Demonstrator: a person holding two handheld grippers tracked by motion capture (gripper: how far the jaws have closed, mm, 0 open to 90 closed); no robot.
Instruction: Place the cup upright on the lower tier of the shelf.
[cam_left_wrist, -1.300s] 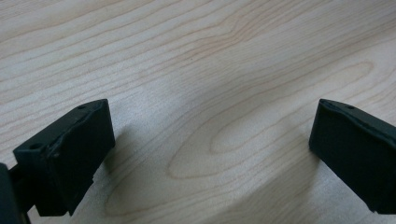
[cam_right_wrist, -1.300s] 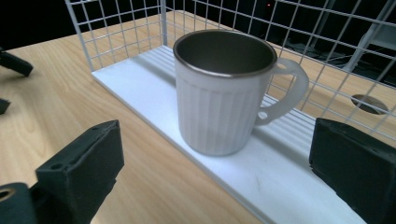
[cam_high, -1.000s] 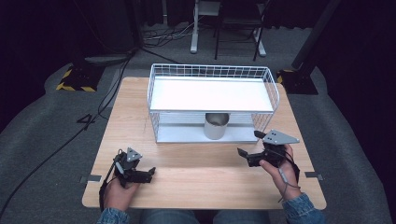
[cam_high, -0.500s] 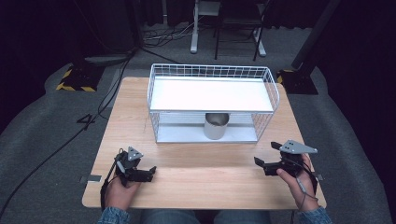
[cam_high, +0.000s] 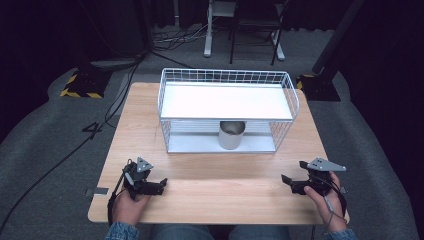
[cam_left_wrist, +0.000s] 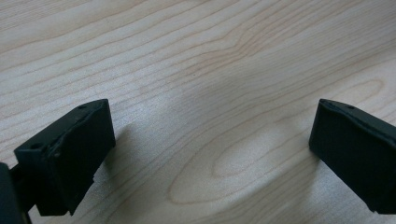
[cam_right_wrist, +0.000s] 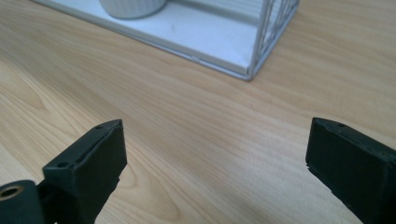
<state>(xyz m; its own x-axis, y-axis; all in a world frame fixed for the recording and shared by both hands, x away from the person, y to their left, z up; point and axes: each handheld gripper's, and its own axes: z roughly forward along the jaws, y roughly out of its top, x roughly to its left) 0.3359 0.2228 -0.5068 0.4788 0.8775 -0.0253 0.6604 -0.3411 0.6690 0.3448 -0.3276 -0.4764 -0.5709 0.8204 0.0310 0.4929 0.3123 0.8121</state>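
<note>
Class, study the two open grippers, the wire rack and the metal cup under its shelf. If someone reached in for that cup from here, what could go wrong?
1. The metal cup stands on the lower level of the wire rack, under the white shelf. A raised gripper might strike the shelf edge.
2. The right gripper sits near the table corner, beside the rack's wire end; an angled approach could snag it.
3. The cup looks smooth, so it may slip.

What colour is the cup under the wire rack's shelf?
Silver-grey metal cup, best seen in the high view, beneath the white shelf.
</note>
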